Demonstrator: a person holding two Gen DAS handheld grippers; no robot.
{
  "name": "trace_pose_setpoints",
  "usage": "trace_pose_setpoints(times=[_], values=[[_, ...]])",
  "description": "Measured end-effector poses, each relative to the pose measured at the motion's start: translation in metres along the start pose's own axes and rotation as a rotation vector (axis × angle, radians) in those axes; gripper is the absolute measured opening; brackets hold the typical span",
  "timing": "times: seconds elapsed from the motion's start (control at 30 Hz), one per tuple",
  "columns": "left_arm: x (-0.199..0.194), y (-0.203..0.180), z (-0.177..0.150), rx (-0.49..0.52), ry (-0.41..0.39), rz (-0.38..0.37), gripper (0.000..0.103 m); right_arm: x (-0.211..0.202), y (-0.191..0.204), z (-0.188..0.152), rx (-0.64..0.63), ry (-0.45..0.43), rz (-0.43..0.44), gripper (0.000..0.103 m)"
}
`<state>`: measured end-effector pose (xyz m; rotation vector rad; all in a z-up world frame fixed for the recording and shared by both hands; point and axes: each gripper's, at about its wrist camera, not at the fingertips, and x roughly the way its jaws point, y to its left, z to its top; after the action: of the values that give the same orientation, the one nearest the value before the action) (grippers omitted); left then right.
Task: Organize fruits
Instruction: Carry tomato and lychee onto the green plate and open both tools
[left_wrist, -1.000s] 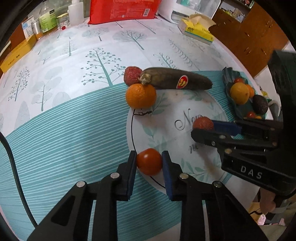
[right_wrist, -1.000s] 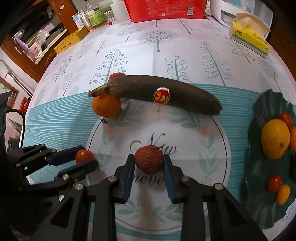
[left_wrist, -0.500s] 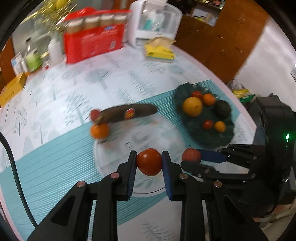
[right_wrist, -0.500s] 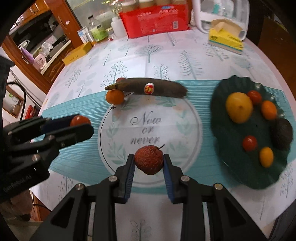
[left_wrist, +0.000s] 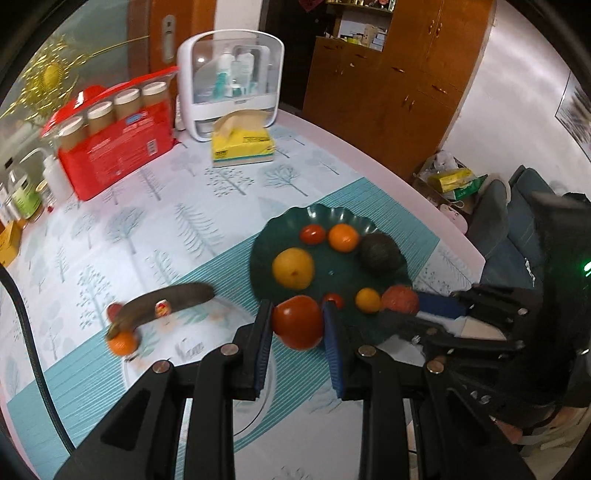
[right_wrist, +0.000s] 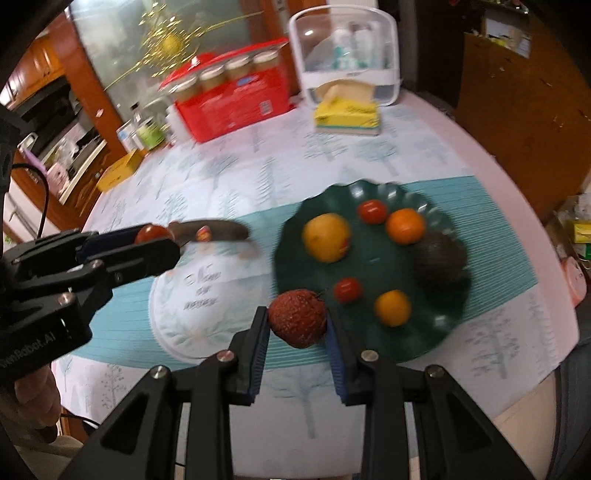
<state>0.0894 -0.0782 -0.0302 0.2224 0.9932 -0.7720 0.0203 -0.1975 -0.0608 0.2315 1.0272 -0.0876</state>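
Both claws are loaded: left claw (left_wrist: 297, 323) is clamped on a tomato (left_wrist: 297, 321), right claw (right_wrist: 297, 323) on a lychee (right_wrist: 297, 318). Green plate (right_wrist: 448, 325) sits just ahead of both, right claw nearer, near the table's right edge.

Held off the table: a smooth red tomato (left_wrist: 297, 321) and a rough red lychee (right_wrist: 297, 318). Lay on the dark green scalloped plate (right_wrist: 436, 343): yellow citrus, two cherry tomatoes, two small oranges, a dark avocado. Left on the cloth: blackened banana (left_wrist: 168, 305), an orange (left_wrist: 122, 341).
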Motion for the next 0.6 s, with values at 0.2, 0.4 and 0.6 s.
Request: trace_pose_setpoints(times=[0.2,0.4,0.6], values=[[0.046,-0.026,0.023,-0.001,0.073,0.055,0.025,-0.008,-0.041,0.023,0.011,-0.045,-0.045,0.030],[0.094,-0.040,0.030,-0.005,0.152,0.115,0.025,0.015,-0.076,0.046,0.006,-0.022,-0.090,0.030],[0.140,-0.040,0.025,-0.031,0.250,0.151,0.025,0.055,-0.097,0.050,-0.014,0.055,-0.128,0.030]])
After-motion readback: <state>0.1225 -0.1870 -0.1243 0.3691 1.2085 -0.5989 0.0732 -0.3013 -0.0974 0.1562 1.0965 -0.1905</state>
